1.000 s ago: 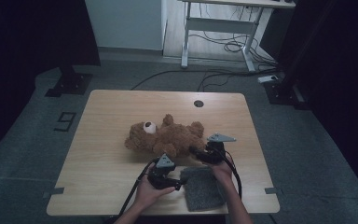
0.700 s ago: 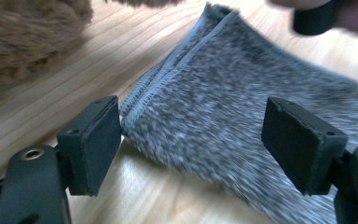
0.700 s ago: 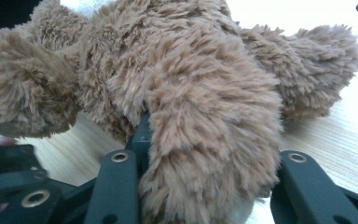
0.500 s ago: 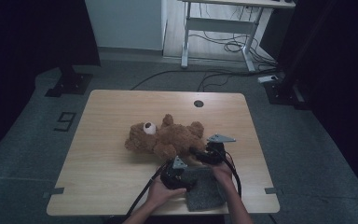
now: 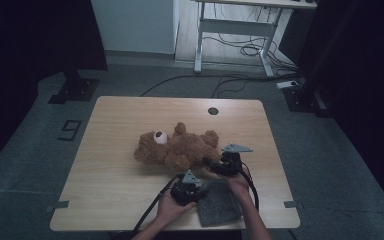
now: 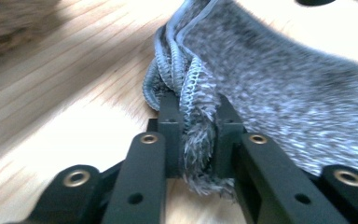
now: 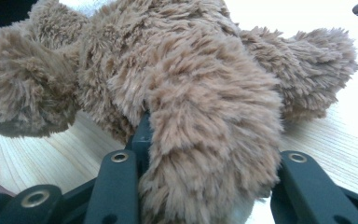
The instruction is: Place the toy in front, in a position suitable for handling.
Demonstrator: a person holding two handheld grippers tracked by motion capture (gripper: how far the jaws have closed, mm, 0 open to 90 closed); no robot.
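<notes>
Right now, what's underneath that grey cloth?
The grey cloth lies on the wooden table. The left gripper fingers have just closed on its bunched edge. Anything beneath the rest is covered.

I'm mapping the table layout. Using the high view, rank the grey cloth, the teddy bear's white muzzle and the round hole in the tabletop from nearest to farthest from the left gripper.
1. Grey cloth: at the left gripper, pinched in its jaws at the near edge.
2. Teddy bear's white muzzle: farther back, mid-table, left of the gripper.
3. Round hole: farthest, near the table's far edge.
</notes>
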